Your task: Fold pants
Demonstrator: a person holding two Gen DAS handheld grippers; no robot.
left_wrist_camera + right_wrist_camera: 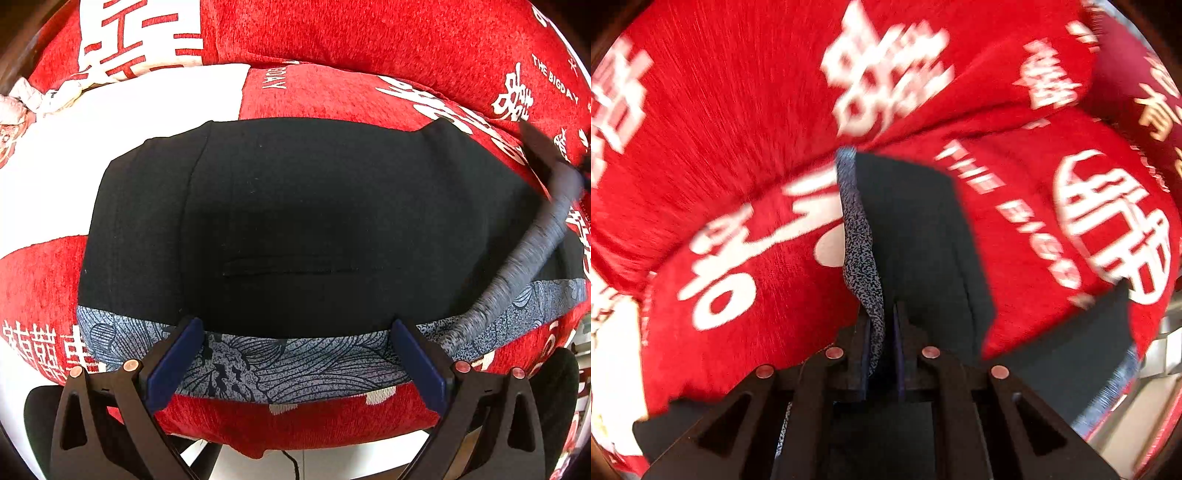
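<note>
We see the black pants (280, 221) lying folded on a red sofa cover (369, 40) printed with white characters and the words "THE BIGDAY". A narrow pocket slit (288, 267) runs across the near part of the dark cloth, and a seam runs near to far on its left side. Along the near edge lies the blue-grey patterned waistband (295, 362), spanning left to right across the cushion.

Our left gripper (295, 330) hovers over that waistband with its blue-padded fingers (173, 365) spread wide and nothing between them. At the right, a grey blurred strip of cloth (532, 258) rises diagonally from the waistband toward the far right.

In the right wrist view, our right gripper (882, 317) is clenched on a fold of the waistband (860, 240), the speckled fabric standing up between its closed fingers with the black pants (916, 229) stretching away beyond it over the sofa cover (720, 110). This view is blurred. A white patch of the cover (122, 122) lies to the far left of the pants.
</note>
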